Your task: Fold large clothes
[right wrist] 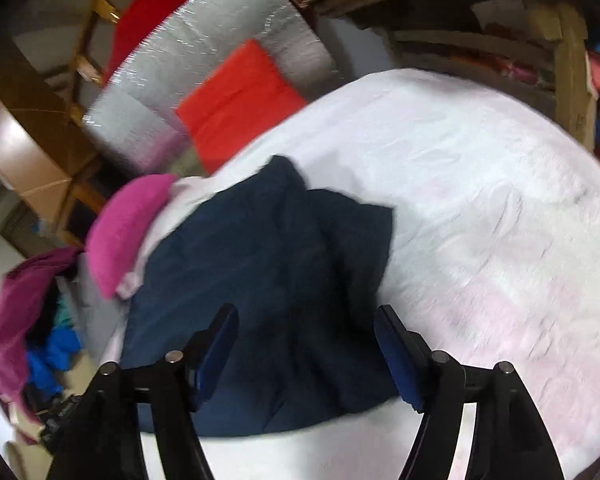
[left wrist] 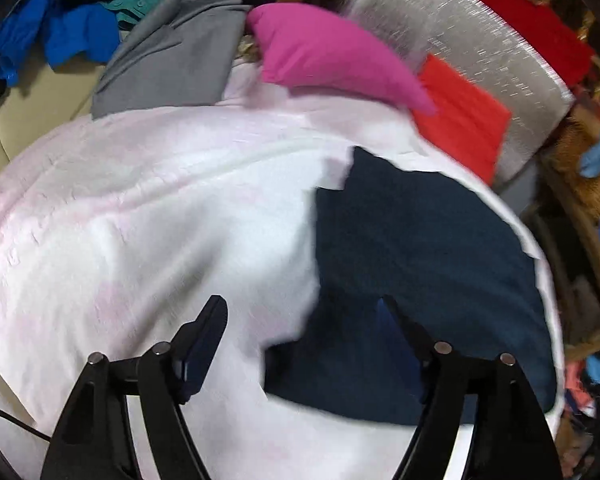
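- On the wide white-and-pale-pink textured bedspread, the landmark for everything below, lies the dark navy folded cloth garment; it sits toward the spread's edge on the side of the clutter, with bare spread running wide on its other side.
- Beyond the bedspread's far edge: silver quilted foil sheet with a flat orange-red folded cloth on it, a magenta stuffed pillow-like piece overlapping the spread's rim, and a grey flat garment beside that.
- Step, my read: one fold looks done, garment released and lying in a rough compact block; both tools are clear of it, between folds or about to tidy.
- Garment shape: in the right wrist view the navy piece runs long from the near edge by the claws up and away toward the orange cloth; a narrower flap points that far way, broad end nearest the tools. Edges are ragged and blurred, so I cannot tell collar from hem.
- Next move, judged: pick the two near corners, lift and carry them along the long axis to the far end, or turn the piece first. Needs both claws low, closing on a single layer edge only.
- Left gripper: jaws apart, nothing between them, hanging over the navy piece's edge and the spread.
- Right gripper: jaws apart, empty, over the navy cloth, not touching as far as blur allows.
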The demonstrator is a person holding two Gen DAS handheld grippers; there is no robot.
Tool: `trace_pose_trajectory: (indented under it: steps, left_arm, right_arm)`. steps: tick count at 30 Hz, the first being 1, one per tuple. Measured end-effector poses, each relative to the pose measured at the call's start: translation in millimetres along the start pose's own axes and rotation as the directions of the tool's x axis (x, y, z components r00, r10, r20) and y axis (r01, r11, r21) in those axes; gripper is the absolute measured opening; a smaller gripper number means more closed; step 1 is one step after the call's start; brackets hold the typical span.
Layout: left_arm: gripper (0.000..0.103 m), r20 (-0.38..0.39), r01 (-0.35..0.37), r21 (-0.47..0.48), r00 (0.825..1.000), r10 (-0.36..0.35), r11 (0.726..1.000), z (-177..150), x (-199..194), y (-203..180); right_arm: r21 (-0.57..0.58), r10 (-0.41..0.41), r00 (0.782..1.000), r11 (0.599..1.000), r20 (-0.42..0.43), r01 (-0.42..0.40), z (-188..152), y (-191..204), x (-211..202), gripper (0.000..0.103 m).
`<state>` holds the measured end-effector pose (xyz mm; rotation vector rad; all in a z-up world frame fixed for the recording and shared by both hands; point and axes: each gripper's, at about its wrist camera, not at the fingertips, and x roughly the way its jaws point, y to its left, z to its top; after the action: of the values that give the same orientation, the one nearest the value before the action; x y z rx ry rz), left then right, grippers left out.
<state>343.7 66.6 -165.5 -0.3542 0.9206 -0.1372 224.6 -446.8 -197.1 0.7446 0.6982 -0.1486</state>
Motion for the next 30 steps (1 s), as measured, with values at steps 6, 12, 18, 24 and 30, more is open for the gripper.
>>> trace_pose_trajectory:
  steps: [6,12,18,24,30]
  left_arm:
    - [0.078,-0.151,0.134,-0.199,0.975,-0.166,0.971,-42.8,12.4,13.8]
    - [0.078,-0.171,0.149,-0.352,0.96,-0.22,0.924,-45.2,42.5,19.0]
    - [0.057,-0.094,0.196,-0.396,0.963,-0.252,0.897,-31.4,61.8,15.8]
    - [0.035,-0.024,0.204,-0.284,0.975,-0.219,0.937,-19.2,49.9,1.1]
    - [0.045,-0.107,0.112,-0.259,0.984,-0.144,0.959,-23.2,65.6,0.0]
  right_arm:
    - [0.134,0.192,0.97,0.976,-0.149,-0.172,-44.8,3.6,11.6,0.076]
    - [0.284,0.205,0.954,0.949,-0.219,-0.138,-56.2,3.6,66.1,0.076]
    - [0.413,0.207,0.969,0.901,-0.134,-0.135,-55.1,-10.4,90.2,0.065]
    - [0.217,0.136,0.991,0.967,-0.008,-0.131,-44.5,21.7,61.6,0.038]
    - [0.245,0.082,0.99,0.968,-0.113,-0.052,-46.6,7.5,74.4,0.039]
